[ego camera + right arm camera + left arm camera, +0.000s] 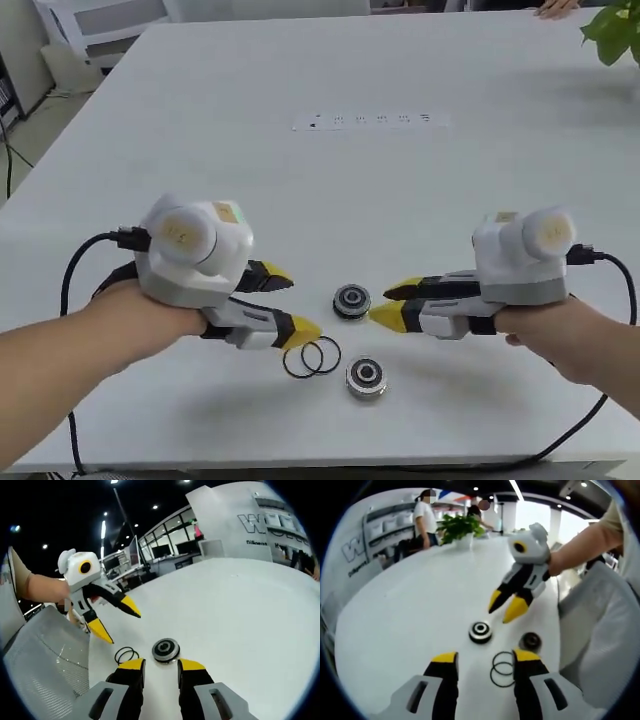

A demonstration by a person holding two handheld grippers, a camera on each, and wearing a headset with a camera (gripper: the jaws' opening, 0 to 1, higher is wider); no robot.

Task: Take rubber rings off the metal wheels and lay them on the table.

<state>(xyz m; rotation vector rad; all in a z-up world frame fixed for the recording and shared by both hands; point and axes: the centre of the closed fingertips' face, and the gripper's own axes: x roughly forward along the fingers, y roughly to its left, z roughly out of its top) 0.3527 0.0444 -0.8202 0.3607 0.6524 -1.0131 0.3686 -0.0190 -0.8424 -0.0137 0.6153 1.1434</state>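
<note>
On table [400, 200], near front edge: 2 rubber rings [312, 357] lie flat, overlapping, beside near wheel [366, 376], as task requires. Left gripper [297, 304] spread wide, empty, just beside rings. Right gripper [382, 304] slightly parted, empty, aimed at far wheel [351, 300], probably next for stripping; rubber remaining there unclear.

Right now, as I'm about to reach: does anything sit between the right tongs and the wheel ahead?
Nothing visible does. The wheel lies ahead of the right tongs on bare table; two loose rings lie aside.
</note>
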